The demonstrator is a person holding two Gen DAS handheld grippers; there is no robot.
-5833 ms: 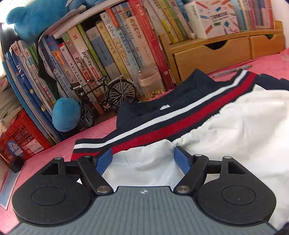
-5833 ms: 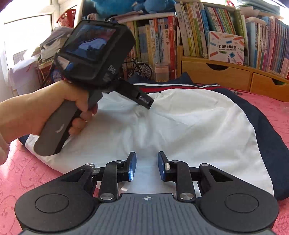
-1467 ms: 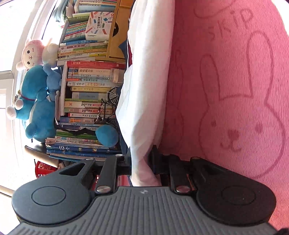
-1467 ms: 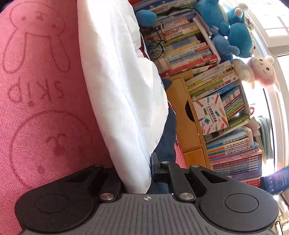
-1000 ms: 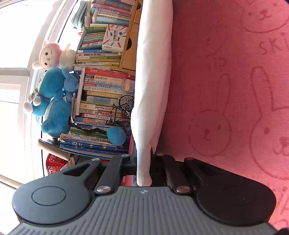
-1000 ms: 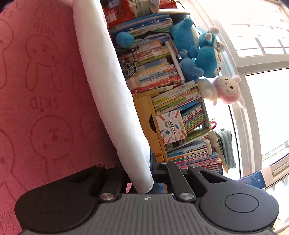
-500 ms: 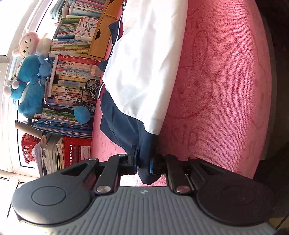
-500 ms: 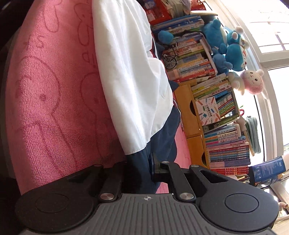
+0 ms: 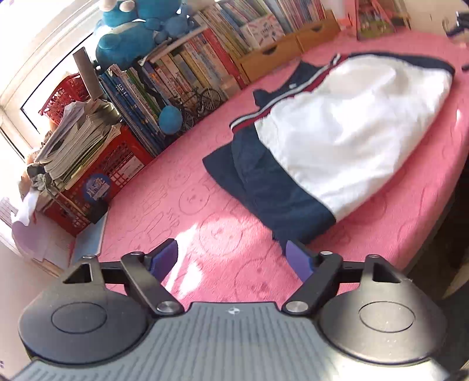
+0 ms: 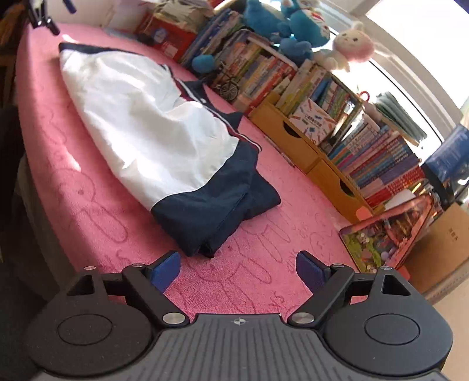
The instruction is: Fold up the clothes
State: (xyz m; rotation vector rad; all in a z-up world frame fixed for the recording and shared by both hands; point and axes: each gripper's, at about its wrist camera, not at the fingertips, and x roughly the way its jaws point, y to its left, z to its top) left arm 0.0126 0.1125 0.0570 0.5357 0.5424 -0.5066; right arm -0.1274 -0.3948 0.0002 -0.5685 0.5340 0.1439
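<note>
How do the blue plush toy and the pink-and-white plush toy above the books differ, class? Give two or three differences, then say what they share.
Colour: the blue plush toy is bright blue with white patches; the pink-and-white plush toy is pale pink and white.
Size: the blue plush toy looks bulkier than the pink-and-white one.
Place: in the right wrist view the blue plush toy sits left of the pink-and-white one, which is nearer the window.
Shared: both rest on top of the row of books.

Both grippers, left (image 9: 231,258) and right (image 10: 239,271), let go (jaws wide now) and the jacket (image 9: 337,137) lies folded on the cloth.
</note>
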